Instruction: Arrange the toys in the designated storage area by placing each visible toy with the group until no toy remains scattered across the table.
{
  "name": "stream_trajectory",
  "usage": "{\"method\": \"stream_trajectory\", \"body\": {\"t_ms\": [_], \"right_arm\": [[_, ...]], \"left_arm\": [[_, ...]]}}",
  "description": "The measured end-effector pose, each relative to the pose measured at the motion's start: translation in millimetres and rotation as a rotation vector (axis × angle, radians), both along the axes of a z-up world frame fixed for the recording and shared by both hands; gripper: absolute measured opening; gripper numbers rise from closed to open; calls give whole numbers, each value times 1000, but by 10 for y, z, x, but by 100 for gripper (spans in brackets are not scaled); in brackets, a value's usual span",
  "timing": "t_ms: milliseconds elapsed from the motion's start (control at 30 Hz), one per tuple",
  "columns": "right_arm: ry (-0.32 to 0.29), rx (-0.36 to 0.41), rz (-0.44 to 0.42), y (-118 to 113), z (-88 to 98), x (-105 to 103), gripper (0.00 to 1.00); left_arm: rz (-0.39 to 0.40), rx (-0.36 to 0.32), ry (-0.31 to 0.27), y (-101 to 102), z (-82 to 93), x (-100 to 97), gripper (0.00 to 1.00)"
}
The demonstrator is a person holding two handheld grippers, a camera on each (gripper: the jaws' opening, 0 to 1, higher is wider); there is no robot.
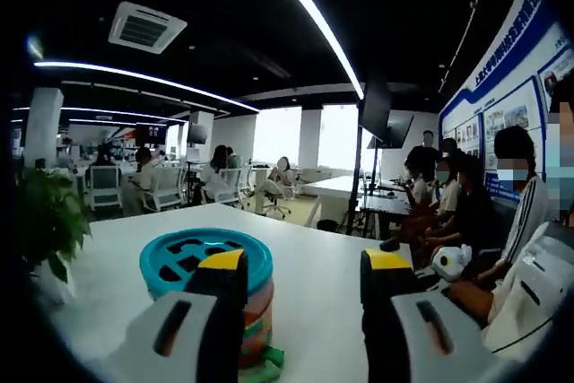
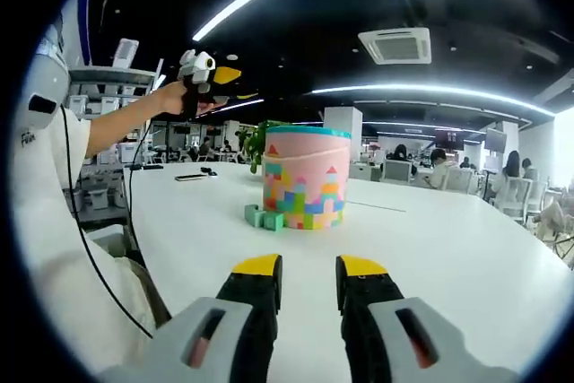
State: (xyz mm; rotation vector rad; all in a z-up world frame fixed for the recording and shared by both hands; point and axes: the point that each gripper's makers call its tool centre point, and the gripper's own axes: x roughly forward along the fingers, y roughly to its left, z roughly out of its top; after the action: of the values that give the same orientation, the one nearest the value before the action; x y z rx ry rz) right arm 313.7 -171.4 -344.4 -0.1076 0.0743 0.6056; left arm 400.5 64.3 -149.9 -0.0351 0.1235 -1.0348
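Yellow-tipped jaws of my right gripper (image 2: 308,277) stand slightly apart, empty, at the frame's bottom; my left gripper (image 1: 303,277) gapes wider, also empty. Largest ahead, the white table (image 2: 430,239) carries the upright pink cylindrical block tub (image 2: 306,177), teal lid up, axis vertical, centre frame. Small green blocks (image 2: 263,216) touch its base, lower left. I judge a low, level approach best.

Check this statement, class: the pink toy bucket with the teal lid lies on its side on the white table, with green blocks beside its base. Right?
Not quite. The bucket stands upright on the white table, its teal lid on top, as the right gripper view shows. The green blocks do lie beside its base.
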Motion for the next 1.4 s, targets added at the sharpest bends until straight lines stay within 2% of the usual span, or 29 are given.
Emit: {"method": "stream_trajectory", "body": {"t_ms": [33, 67, 100, 167, 233, 267, 367, 467, 567, 600, 667, 700, 733, 767, 833, 900, 967, 1033, 1167, 1233, 1300, 1333, 1400], "right_arm": [[1, 1, -3, -11, 4, -1, 24], [-7, 7, -7, -24, 24, -5, 24], [-13, 14, -5, -28, 45, -15, 24], [-29, 23, 5, -17, 98, -46, 24], [-45, 26, 17, -7, 148, -82, 25], [-47, 27, 20, -5, 165, -92, 25], [-48, 17, 28, 7, 192, -106, 25], [-57, 0, 30, 15, 260, -126, 25], [-73, -15, 30, 32, 339, -119, 26], [-80, -18, 29, 37, 364, -119, 26], [-94, -10, 27, 48, 402, -116, 27], [-93, -7, 26, 60, 406, -115, 27], [-93, -7, 26, 76, 403, -121, 27], [-93, -16, 38, 108, 392, -140, 28], [-92, -25, 51, 129, 375, -163, 28], [-89, -30, 54, 125, 357, -174, 28], [-86, -24, 48, 88, 333, -186, 28], [-84, -24, 40, 55, 306, -178, 28], [-75, -23, 21, -1, 257, -146, 27], [-75, -18, 21, -2, 261, -145, 27], [-77, -21, 24, 5, 269, -144, 27], [-80, -23, 26, 10, 280, -146, 27], [-85, -20, 29, 18, 299, -153, 27]], "left_arm": [[17, 11, -5, 13, -23, -48, 52], [22, 59, -35, 44, -70, -114, 55], [30, 79, -30, 68, -106, -165, 57], [7, 123, -42, 99, -195, -301, 60], [16, 104, -49, 145, -245, -412, 51], [19, 104, -50, 157, -265, -444, 49], [23, 81, -44, 194, -329, -567, 58], [29, 82, -34, 190, -403, -659, 55], [28, 85, -33, 154, -439, -726, 57], [48, 79, -41, 158, -431, -730, 57], [109, 113, -104, 231, -443, -707, 56], [153, 93, -117, 271, -449, -682, 56], [187, 42, -105, 287, -451, -650, 55], [182, 29, -91, 272, -492, -636, 54], [109, 26, -49, 209, -590, -664, 54], [124, -10, -48, 239, -582, -633, 54], [127, 2, -61, 274, -665, -620, 53], [142, 19, -36, 328, -790, -582, 53], [185, -12, -25, 419, -863, -475, 53], [187, -1, -18, 400, -896, -462, 53], [182, 40, -20, 368, -977, -452, 53], [198, 74, -12, 366, -1063, -427, 53], [207, 98, -18, 349, -1172, -387, 53]]}}
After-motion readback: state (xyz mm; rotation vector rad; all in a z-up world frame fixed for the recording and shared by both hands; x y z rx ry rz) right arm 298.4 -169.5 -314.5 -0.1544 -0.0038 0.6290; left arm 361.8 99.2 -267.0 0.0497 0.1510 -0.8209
